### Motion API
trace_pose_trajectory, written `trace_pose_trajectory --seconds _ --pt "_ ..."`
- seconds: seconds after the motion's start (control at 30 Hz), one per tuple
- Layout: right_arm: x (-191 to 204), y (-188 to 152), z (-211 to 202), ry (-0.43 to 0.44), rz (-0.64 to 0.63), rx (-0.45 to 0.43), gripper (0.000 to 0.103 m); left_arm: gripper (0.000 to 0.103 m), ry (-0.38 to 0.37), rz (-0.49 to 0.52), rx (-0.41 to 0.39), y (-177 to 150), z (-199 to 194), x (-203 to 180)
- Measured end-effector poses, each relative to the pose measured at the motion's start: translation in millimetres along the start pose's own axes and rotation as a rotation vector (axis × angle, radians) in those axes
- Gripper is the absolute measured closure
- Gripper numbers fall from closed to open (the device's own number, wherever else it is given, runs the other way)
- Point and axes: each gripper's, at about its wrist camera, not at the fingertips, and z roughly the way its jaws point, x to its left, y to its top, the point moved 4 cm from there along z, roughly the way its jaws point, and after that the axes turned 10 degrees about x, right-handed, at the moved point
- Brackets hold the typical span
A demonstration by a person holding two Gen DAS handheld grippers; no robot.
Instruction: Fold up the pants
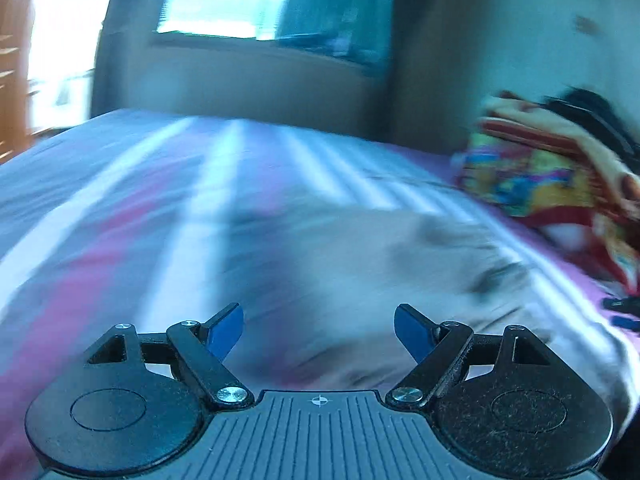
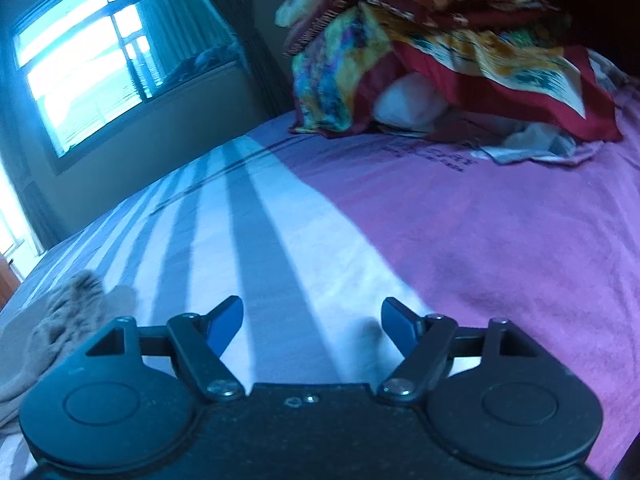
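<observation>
Pants (image 1: 400, 264) are that beige-grey heap on the bed (image 1: 120, 208), blurry in the left wrist view, lying just past the fingertips from about 12 to 2 o'clock. They look bunched up, not laid flat, so I'd say we're at the very start: nothing folded, nobody holding any fabric. Left hand-held gripper (image 1: 319, 330) has its jaws spread wide with nothing between them, hanging over the near edge of the heap. Moving right, the right wrist view shows the same crumpled cloth off at 9 o'clock, well left of the right hand-held gripper (image 2: 312, 326), which is also wide open and empty, over bare striped and pink sheet. A pile of colourful blankets (image 2: 420, 48) sits up at 1 o'clock. Next move, I reckon: find the waistband or a leg hem, pinch one edge with each side, and pull the thing flat.
</observation>
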Motion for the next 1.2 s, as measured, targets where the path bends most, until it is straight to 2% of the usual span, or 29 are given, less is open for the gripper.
trace_pose_trajectory --seconds 0.07,0.13,0.27,0.33,0.37,0.43,0.53,0.63,0.73,0.8,0.83,0.87,0.93,1.0,1.03,1.07,1.1,1.13,1.2 --pt "20 -5 -7 0.026 -0.029 -0.002 0.030 0.021 0.028 -0.030 0.014 -17 -5 18" --pt "46 -10 -12 0.075 -0.050 0.000 0.032 0.021 0.018 -0.026 0.033 -27 -1 20" --pt "102 -15 -12 0.209 -0.081 0.041 0.040 0.021 -0.004 0.013 0.051 -25 25 0" --pt "131 -15 -9 0.265 -0.101 0.069 0.040 0.021 0.036 0.024 0.112 -25 45 0" --pt "145 -15 -5 0.293 -0.111 0.089 0.040 0.021 0.067 0.049 0.117 -26 52 -2" --pt "169 -17 4 0.327 -0.129 0.132 0.040 0.020 0.080 0.062 0.113 -23 57 -8" --pt "197 -23 19 0.342 -0.164 0.186 0.040 0.020 0.072 0.050 0.095 -26 55 -5" --pt "212 -30 36 0.334 -0.163 0.240 0.047 0.020 0.069 0.041 0.081 -28 54 -3" --pt "224 -32 42 0.314 -0.205 0.219 0.054 0.021 0.072 0.034 0.048 -25 51 -4" --pt "231 -34 48 0.304 -0.221 0.234 0.056 0.021 0.065 0.018 0.059 -25 53 -2" --pt "233 -35 54 0.288 -0.218 0.255 0.071 0.020 0.065 0.015 0.061 -25 54 -1" --pt "233 -33 58 0.286 -0.203 0.266 0.080 0.020 0.063 0.014 0.062 -25 55 -1" --pt "228 -27 38 0.339 -0.148 0.184 0.081 0.020 0.060 0.019 0.057 -26 56 -2" --pt "225 -21 22 0.345 -0.132 0.129 0.081 0.020 0.069 0.029 0.059 -28 58 -5" --pt "221 -24 23 0.340 -0.120 0.145 0.080 0.020 0.074 0.029 0.061 -28 60 -5" --pt "219 -29 30 0.319 -0.115 0.189 0.074 0.020 0.074 0.026 0.064 -28 60 -4" --pt "215 -36 38 0.311 -0.106 0.259 0.073 0.020 0.070 0.024 0.064 -28 59 -4" --pt "210 -40 39 0.327 -0.081 0.284 0.072 0.020 0.066 0.022 0.065 -28 59 -3" --pt "201 -42 20 0.336 -0.060 0.236 0.032 0.020 0.066 0.020 0.066 -28 60 -3"
